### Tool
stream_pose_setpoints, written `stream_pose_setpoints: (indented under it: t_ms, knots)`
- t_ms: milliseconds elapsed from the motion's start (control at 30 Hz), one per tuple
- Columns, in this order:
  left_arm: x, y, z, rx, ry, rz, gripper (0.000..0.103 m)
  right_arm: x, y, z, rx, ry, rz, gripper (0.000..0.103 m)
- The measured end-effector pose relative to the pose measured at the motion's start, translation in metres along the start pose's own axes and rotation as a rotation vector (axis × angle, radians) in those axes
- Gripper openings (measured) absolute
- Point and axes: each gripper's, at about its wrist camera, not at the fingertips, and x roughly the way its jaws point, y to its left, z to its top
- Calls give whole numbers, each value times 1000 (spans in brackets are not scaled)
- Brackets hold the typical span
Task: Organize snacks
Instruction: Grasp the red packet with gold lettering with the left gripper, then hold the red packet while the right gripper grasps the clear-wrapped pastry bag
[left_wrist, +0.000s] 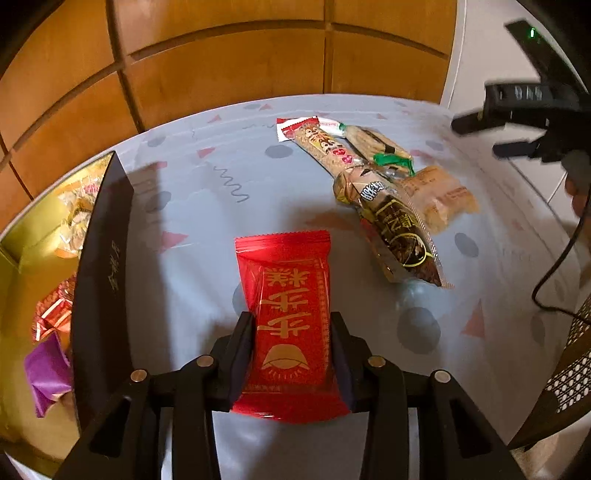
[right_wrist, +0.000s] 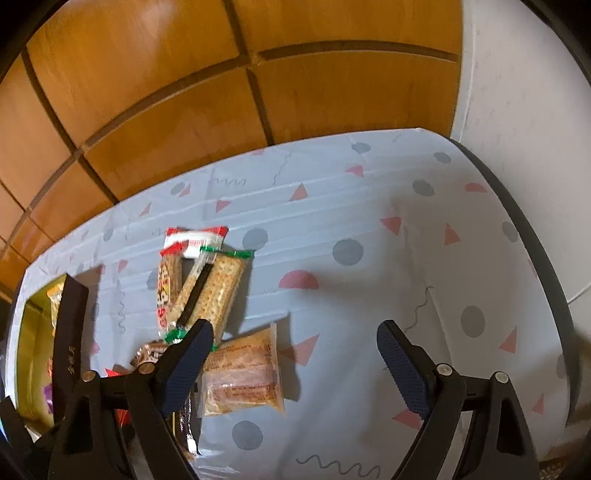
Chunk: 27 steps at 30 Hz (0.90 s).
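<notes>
The left gripper (left_wrist: 291, 332) pinches a red foil snack packet (left_wrist: 286, 295) across its sides, near the gold box (left_wrist: 22, 251) at left. It looks light, crinkly and slippery, so mid-body suits. The right gripper (right_wrist: 295, 343) hangs wide open, empty.

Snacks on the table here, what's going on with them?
A person is sorting snacks with a hand-held tool in each hand. The left tool is clamped on a red packet, near the open gold box that already holds some snacks. The right tool is open and empty above the tablecloth, beside the remaining pile: a cracker pack, a biscuit pack and a few others.
</notes>
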Motion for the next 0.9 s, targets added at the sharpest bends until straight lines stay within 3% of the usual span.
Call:
stream_pose_setpoints:
  t_ms: [100,200,267,367,500,667,900]
  knots:
    - [4,2,3,4,-6,-20,41,11,7,-4,-31,54,9,79]
    - [4,3,2,3,-12,-34,41,18,16,-9,-71,78,0,62]
    - [4,3,0,0,-26,-38,41,17,21,-9,-94,57,-1,53]
    - [3,2,-2,9,-38,-39,41,24,29,-4,-134,53,-18,48]
    - [2,4,-3,5,-40,-61,42,55,44,4,-203,126,-70,45]
    - [2,6,-4,2,-40,-76,43,78,56,4,-275,218,-67,44]
    - [3,6,-3,8,-41,-81,43,62,48,-28,-369,371,-29,46]
